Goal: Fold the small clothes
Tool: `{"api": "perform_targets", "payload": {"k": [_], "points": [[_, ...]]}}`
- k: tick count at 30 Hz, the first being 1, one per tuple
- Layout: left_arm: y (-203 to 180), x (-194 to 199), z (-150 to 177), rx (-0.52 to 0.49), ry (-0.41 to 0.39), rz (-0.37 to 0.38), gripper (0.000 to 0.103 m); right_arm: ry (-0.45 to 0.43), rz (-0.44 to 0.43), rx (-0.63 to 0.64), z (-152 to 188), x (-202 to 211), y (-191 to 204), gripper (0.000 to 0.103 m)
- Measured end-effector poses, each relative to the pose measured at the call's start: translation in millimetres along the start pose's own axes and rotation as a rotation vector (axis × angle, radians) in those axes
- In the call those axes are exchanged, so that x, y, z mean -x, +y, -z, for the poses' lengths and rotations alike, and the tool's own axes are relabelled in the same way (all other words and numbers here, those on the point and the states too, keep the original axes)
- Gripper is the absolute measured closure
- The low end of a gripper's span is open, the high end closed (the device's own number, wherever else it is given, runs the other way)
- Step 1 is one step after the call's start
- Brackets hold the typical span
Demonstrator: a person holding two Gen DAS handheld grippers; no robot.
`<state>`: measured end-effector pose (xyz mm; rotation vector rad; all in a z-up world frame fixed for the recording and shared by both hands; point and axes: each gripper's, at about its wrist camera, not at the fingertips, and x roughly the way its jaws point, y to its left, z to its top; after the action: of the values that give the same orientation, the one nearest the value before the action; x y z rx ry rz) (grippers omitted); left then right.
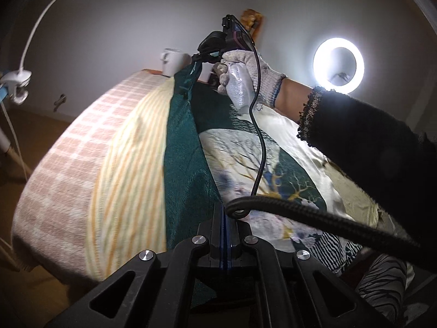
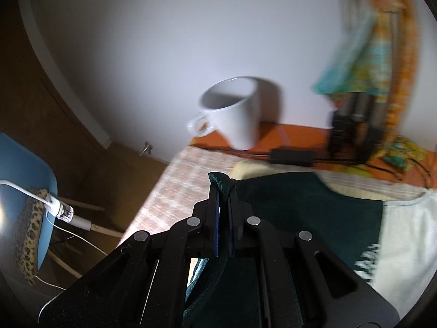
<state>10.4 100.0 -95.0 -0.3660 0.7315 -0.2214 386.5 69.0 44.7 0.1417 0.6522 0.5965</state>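
Note:
A dark green garment with a cream tree print [image 1: 188,147] is stretched above a table covered with striped and checked cloths [image 1: 82,158]. My left gripper [image 1: 224,213] is shut on the garment's near edge. My right gripper [image 1: 200,57], held by a gloved hand [image 1: 245,76], is shut on the far corner. In the right wrist view my right gripper [image 2: 223,194] pinches a fold of the green garment [image 2: 300,205], which hangs down between and below the fingers.
A white mug [image 2: 232,112] stands on the orange table edge [image 2: 295,134] near a black adapter with cables [image 2: 292,155]. A ring light [image 1: 338,65] and a clamp lamp [image 1: 16,84] stand by the wall. A blue chair [image 2: 24,191] is at the left.

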Motion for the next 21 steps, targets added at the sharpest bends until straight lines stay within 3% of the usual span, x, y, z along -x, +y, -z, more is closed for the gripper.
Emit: {"api": "perform_targets", "payload": {"k": [7, 21], "points": [[-36, -22, 8, -0.092, 0.06, 0.017, 0.103, -0.029, 0.066, -0.051, 13, 34, -58, 0.097], [-85, -52, 14, -0.181, 0.136, 0.07, 0.103, 0.006, 0.171, -0.096, 38, 39, -130, 0.097]]}}
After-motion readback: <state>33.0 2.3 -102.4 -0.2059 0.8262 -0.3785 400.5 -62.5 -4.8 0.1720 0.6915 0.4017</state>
